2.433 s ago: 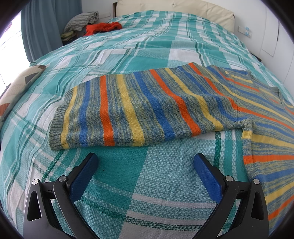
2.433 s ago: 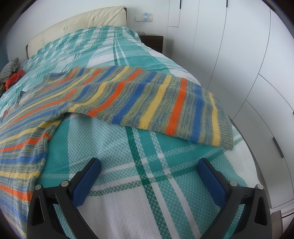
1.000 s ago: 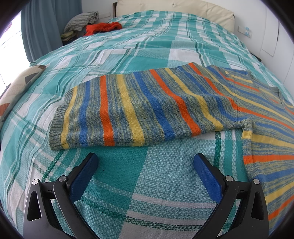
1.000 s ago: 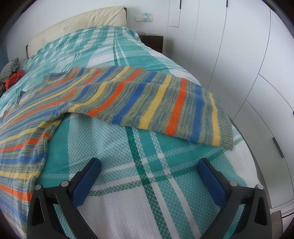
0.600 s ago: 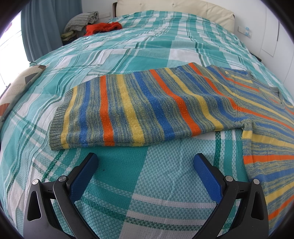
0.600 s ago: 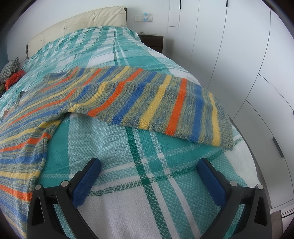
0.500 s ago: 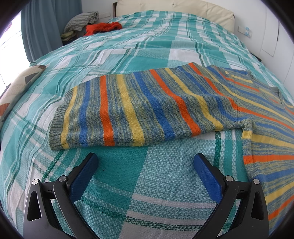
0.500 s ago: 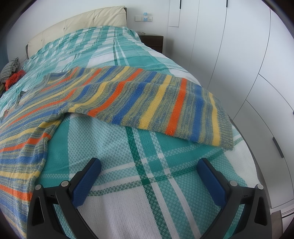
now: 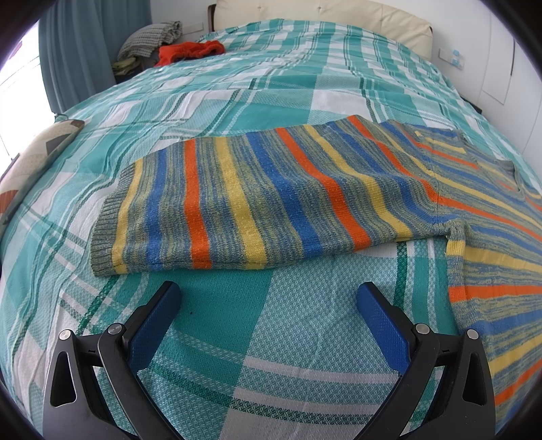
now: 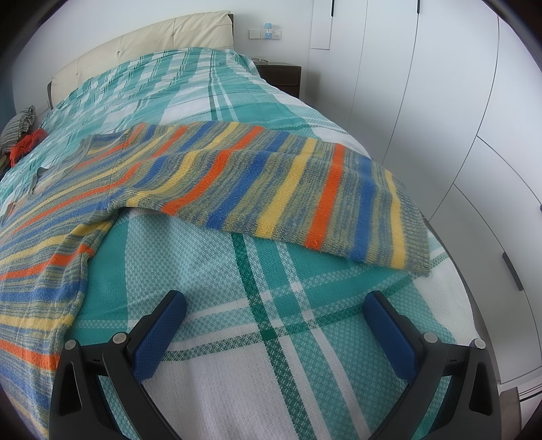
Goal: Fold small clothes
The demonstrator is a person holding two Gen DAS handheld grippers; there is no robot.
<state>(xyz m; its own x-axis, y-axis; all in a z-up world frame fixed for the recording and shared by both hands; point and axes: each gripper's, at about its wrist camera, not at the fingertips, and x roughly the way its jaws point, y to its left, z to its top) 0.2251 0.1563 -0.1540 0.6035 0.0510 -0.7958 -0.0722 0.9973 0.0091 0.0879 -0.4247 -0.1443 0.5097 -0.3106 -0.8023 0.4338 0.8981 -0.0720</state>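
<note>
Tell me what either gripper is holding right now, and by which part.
Nothing. The left gripper and right gripper are open over the bedspread, short of the striped sweater.

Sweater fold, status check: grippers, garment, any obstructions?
Left gripper open, empty; right gripper open, empty. Striped sweater flat on the bedspread, sleeves spread, unfolded. Nothing between jaws and sleeves.

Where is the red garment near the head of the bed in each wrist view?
Left wrist: red garment at upper left, beside a grey folded pile.
Right wrist: red garment at the far left edge, mid-height.
Shared landmark: the cream headboard.
</note>
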